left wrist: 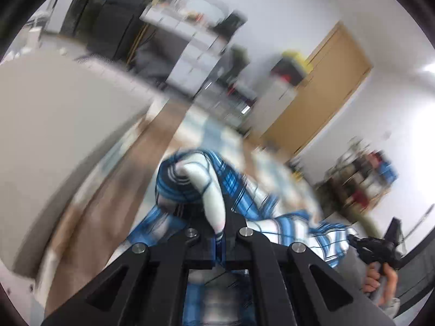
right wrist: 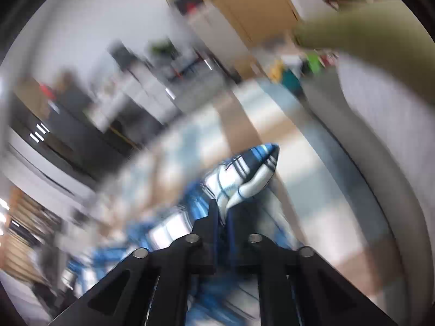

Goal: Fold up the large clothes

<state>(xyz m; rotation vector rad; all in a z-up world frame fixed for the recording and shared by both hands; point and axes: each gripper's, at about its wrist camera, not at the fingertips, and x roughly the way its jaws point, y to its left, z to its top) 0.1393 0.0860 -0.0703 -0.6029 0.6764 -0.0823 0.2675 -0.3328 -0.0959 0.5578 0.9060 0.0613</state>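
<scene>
A blue, white and black plaid garment [left wrist: 190, 182] is lifted in the air between both grippers. My left gripper [left wrist: 218, 228] is shut on a bunched edge of it, and cloth hangs down below the jaws. My right gripper [right wrist: 223, 214] is shut on another bunched edge of the garment [right wrist: 244, 174], with the rest trailing down to the left. In the left wrist view the right gripper [left wrist: 375, 247] shows at the lower right, held by a hand. Both views are blurred by motion.
A white rounded surface [left wrist: 54, 125] fills the left. A patterned floor [right wrist: 312, 179] lies below. A wooden door [left wrist: 320, 92], white drawers [left wrist: 195, 51] and a cluttered shelf [left wrist: 364, 176] stand behind. An olive sleeve [right wrist: 367, 32] crosses the upper right.
</scene>
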